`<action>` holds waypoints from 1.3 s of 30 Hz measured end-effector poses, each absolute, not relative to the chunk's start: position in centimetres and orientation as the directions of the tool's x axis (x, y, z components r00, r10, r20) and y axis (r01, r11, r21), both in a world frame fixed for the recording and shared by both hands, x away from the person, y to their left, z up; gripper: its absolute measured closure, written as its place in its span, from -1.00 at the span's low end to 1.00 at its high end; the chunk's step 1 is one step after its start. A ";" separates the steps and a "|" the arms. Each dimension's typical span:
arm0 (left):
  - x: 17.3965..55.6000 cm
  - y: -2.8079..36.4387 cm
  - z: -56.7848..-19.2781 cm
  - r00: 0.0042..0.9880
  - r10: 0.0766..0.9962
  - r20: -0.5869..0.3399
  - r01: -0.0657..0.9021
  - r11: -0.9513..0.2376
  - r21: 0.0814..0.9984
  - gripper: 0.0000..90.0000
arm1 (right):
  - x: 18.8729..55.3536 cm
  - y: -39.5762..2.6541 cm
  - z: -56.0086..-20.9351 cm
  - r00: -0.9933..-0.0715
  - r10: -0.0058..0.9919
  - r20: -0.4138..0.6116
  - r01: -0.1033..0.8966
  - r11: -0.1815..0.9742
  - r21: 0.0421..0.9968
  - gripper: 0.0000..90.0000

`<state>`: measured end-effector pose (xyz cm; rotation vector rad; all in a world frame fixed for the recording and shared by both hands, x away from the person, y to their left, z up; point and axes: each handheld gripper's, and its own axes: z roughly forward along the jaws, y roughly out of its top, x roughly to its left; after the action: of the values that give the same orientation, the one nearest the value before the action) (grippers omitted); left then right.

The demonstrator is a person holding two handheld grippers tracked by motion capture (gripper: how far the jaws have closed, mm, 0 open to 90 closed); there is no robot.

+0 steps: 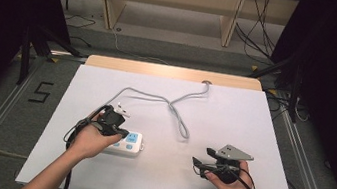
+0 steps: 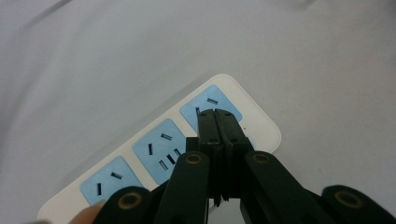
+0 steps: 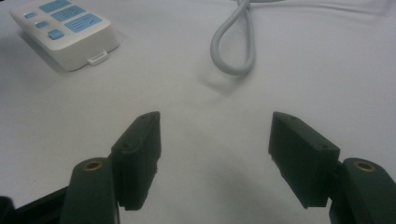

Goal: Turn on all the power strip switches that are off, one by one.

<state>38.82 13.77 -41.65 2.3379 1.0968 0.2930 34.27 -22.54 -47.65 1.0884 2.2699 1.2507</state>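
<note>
A white power strip (image 2: pixel 243 102) with light blue sockets lies on the white table. My left gripper (image 2: pixel 218 116) is shut with its jaws pressed together and nothing between them, the tips just above the end socket (image 2: pixel 212 100). From above, the left gripper (image 1: pixel 119 130) sits over the left part of the power strip (image 1: pixel 133 144). My right gripper (image 3: pixel 215 140) stands open over bare table, holding nothing. It rests at the right front of the table as the right gripper (image 1: pixel 201 162). The power strip (image 3: pixel 65 32) lies off to its far left.
A grey cable (image 1: pixel 174 106) runs from a hole at the table's back edge, loops in the middle and ends at a white plug (image 1: pixel 121 111) behind the left hand. Its loop (image 3: pixel 233 51) lies ahead of the right gripper. The white table cover (image 1: pixel 233 119) ends at dark floor on both sides.
</note>
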 end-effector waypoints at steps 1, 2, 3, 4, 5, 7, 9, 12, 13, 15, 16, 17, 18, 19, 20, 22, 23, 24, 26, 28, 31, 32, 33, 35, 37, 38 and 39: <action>38.8 13.7 -41.7 0.646 0.763 -0.031 0.647 -0.525 0.552 0.98 | 34.3 -22.5 -47.7 -0.654 0.753 0.073 0.464 0.322 0.825 -0.22; 38.8 13.7 -41.6 0.649 0.761 -0.029 0.647 -0.531 0.547 0.98 | 34.3 -22.5 -47.7 -0.654 0.753 0.073 0.464 0.323 0.825 -0.22; 38.8 13.6 -41.7 0.650 0.760 -0.028 0.645 -0.531 0.549 0.98 | 34.3 -22.5 -47.7 -0.654 0.753 0.073 0.464 0.323 0.825 -0.22; 38.8 13.5 -41.7 0.650 0.759 -0.031 0.646 -0.531 0.548 0.98 | 34.3 -22.5 -47.7 -0.654 0.753 0.073 0.464 0.323 0.825 -0.22; 38.8 13.4 -41.7 0.650 0.760 -0.033 0.648 -0.530 0.547 0.98 | 34.3 -22.5 -47.7 -0.654 0.753 0.073 0.464 0.322 0.825 -0.22; 38.8 13.3 -41.8 0.653 0.757 -0.032 0.647 -0.535 0.544 0.98 | 34.3 -22.5 -47.6 -0.654 0.753 0.073 0.464 0.323 0.825 -0.22; 38.8 13.1 -41.8 0.657 0.753 -0.031 0.646 -0.542 0.538 0.98 | 34.3 -22.5 -47.7 -0.654 0.753 0.073 0.464 0.322 0.825 -0.22; 38.9 12.9 -41.9 0.658 0.753 -0.032 0.648 -0.543 0.535 0.98 | 34.3 -22.5 -47.7 -0.654 0.753 0.073 0.463 0.322 0.826 -0.22; 38.9 12.9 -41.9 0.660 0.751 -0.032 0.646 -0.545 0.534 0.98 | 34.3 -22.5 -47.7 -0.654 0.753 0.074 0.464 0.322 0.826 -0.22; 38.9 12.7 -41.9 0.661 0.750 -0.030 0.647 -0.548 0.530 0.98 | 34.3 -22.5 -47.7 -0.654 0.753 0.073 0.464 0.323 0.825 -0.22; 38.9 12.7 -42.0 0.662 0.749 -0.031 0.647 -0.549 0.529 0.98 | 34.3 -22.5 -47.7 -0.654 0.753 0.074 0.464 0.322 0.825 -0.22; 38.9 12.6 -42.0 0.664 0.747 -0.031 0.646 -0.552 0.527 0.98 | 34.3 -22.5 -47.7 -0.654 0.753 0.074 0.464 0.322 0.825 -0.22; 38.9 12.5 -42.0 0.665 0.746 -0.029 0.645 -0.555 0.525 0.98 | 34.3 -22.5 -47.7 -0.654 0.753 0.074 0.464 0.322 0.825 -0.22; 38.9 12.5 -42.0 0.666 0.745 -0.028 0.645 -0.557 0.524 0.98 | 34.3 -22.5 -47.7 -0.654 0.753 0.075 0.464 0.322 0.825 -0.22; 39.0 12.4 -42.1 0.669 0.743 -0.026 0.643 -0.560 0.522 0.98 | 34.3 -22.5 -47.7 -0.654 0.753 0.075 0.464 0.322 0.825 -0.22; 39.0 12.3 -42.2 0.670 0.742 -0.027 0.644 -0.563 0.518 0.98 | 34.3 -22.5 -47.7 -0.654 0.753 0.075 0.465 0.322 0.825 -0.22; 39.0 12.2 -42.2 0.672 0.740 -0.025 0.643 -0.566 0.516 0.98 | 34.3 -22.5 -47.7 -0.654 0.753 0.075 0.465 0.322 0.825 -0.22; 39.0 12.2 -42.2 0.674 0.739 -0.028 0.645 -0.569 0.511 0.98 | 34.3 -22.5 -47.7 -0.654 0.752 0.074 0.464 0.322 0.825 -0.22; 39.0 12.1 -42.3 0.674 0.739 -0.028 0.645 -0.569 0.509 0.98 | 34.3 -22.5 -47.7 -0.655 0.752 0.074 0.464 0.322 0.825 -0.22; 39.0 12.0 -42.4 0.679 0.734 -0.028 0.645 -0.577 0.501 0.98 | 34.3 -22.5 -47.7 -0.655 0.752 0.075 0.464 0.322 0.825 -0.22; 38.9 11.9 -42.6 0.682 0.731 -0.031 0.646 -0.583 0.492 0.98 | 34.3 -22.5 -47.7 -0.655 0.752 0.075 0.464 0.322 0.825 -0.22; 38.9 11.8 -42.7 0.684 0.729 -0.031 0.646 -0.585 0.490 0.98 | 34.3 -22.5 -47.7 -0.655 0.752 0.074 0.464 0.322 0.825 -0.22; 38.9 11.8 -42.7 0.685 0.728 -0.032 0.647 -0.587 0.487 0.98 | 34.3 -22.5 -47.7 -0.655 0.752 0.074 0.463 0.322 0.826 -0.22; 39.0 11.8 -42.9 0.687 0.726 -0.032 0.648 -0.591 0.481 0.98 | 34.3 -22.6 -47.7 -0.656 0.751 0.073 0.463 0.323 0.825 -0.22; 39.0 11.8 -42.9 0.688 0.725 -0.033 0.649 -0.594 0.476 0.98 | 34.3 -22.6 -47.7 -0.656 0.751 0.074 0.463 0.323 0.825 -0.22; 39.0 11.7 -43.0 0.687 0.726 -0.033 0.650 -0.594 0.475 0.98 | 34.3 -22.6 -47.7 -0.656 0.751 0.073 0.463 0.323 0.826 -0.22; 39.0 11.7 -43.0 0.687 0.726 -0.032 0.650 -0.595 0.473 0.98 | 34.3 -22.6 -47.7 -0.656 0.751 0.073 0.463 0.324 0.825 -0.22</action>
<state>38.96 11.71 -43.02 2.4458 1.0641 0.2255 34.27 -22.57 -47.66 1.0857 2.2709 1.2527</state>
